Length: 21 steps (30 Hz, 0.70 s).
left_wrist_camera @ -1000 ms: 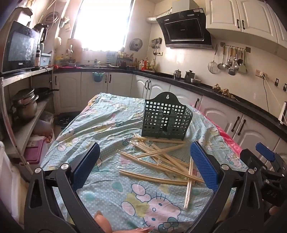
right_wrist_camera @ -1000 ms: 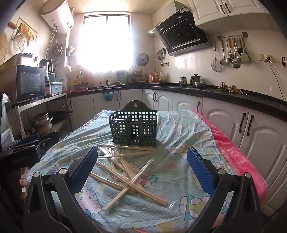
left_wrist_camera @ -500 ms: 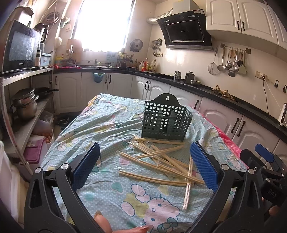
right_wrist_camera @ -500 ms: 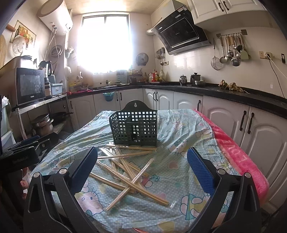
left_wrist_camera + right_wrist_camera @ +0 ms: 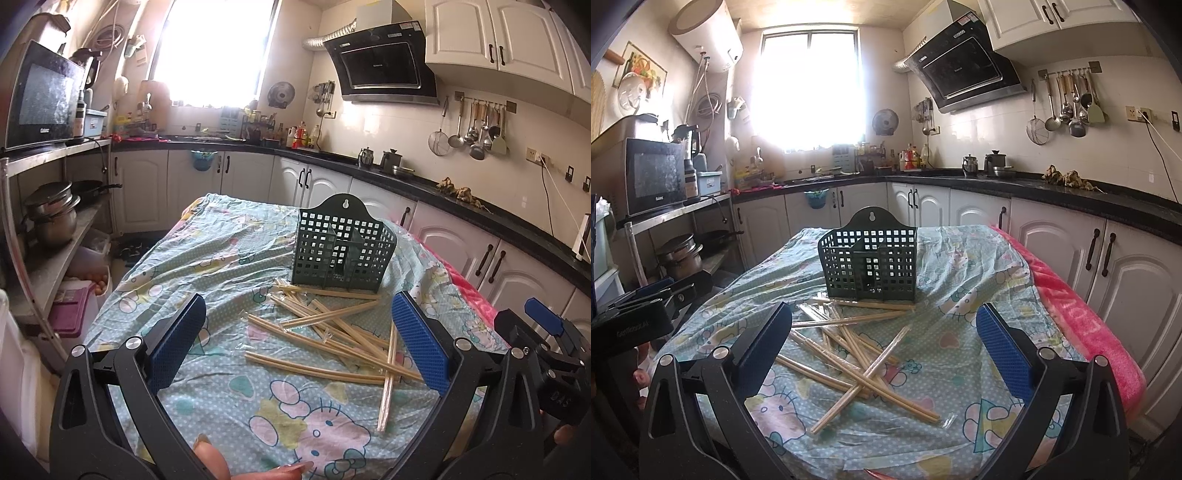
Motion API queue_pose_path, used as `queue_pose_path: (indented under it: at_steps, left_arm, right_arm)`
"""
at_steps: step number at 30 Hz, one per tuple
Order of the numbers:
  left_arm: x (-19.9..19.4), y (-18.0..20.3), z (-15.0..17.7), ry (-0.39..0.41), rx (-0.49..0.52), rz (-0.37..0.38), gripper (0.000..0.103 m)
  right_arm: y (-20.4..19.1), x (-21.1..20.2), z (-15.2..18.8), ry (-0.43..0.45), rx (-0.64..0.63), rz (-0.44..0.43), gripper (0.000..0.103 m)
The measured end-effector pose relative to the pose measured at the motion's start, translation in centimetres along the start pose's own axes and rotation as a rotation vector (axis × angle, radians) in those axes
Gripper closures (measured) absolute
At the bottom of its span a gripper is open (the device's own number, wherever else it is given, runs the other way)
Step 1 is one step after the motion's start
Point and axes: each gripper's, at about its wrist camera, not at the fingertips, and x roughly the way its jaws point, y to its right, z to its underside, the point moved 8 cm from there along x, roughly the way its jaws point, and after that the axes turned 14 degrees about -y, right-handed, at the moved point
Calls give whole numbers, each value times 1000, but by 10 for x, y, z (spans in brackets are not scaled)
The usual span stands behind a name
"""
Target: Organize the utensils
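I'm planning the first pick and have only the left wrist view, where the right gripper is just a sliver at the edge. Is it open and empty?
Observer: Yes. In the right wrist view the right gripper is wide open, with nothing between its fingers.
Operator: Is anything in the basket?
Observer: The right wrist view looks down into the open top of the green basket, and no chopsticks show inside it.
Operator: Which piece lies nearest the right gripper?
Observer: A wrapped chopstick pair lies diagonally across the pile. Its near end points toward that gripper's left finger.
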Motion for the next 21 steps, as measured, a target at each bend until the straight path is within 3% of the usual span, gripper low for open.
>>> queue_pose_path:
  at_steps: [15,21]
  left_arm:
    - [3,-15,-4,-16,-55,30,10]
    - [12,-36,-7,-61,-104,44,10]
  right_arm:
    - [-18,2,3,-16,-85,-40,6]
    - [-39,12,9,-73,-173,-99,6]
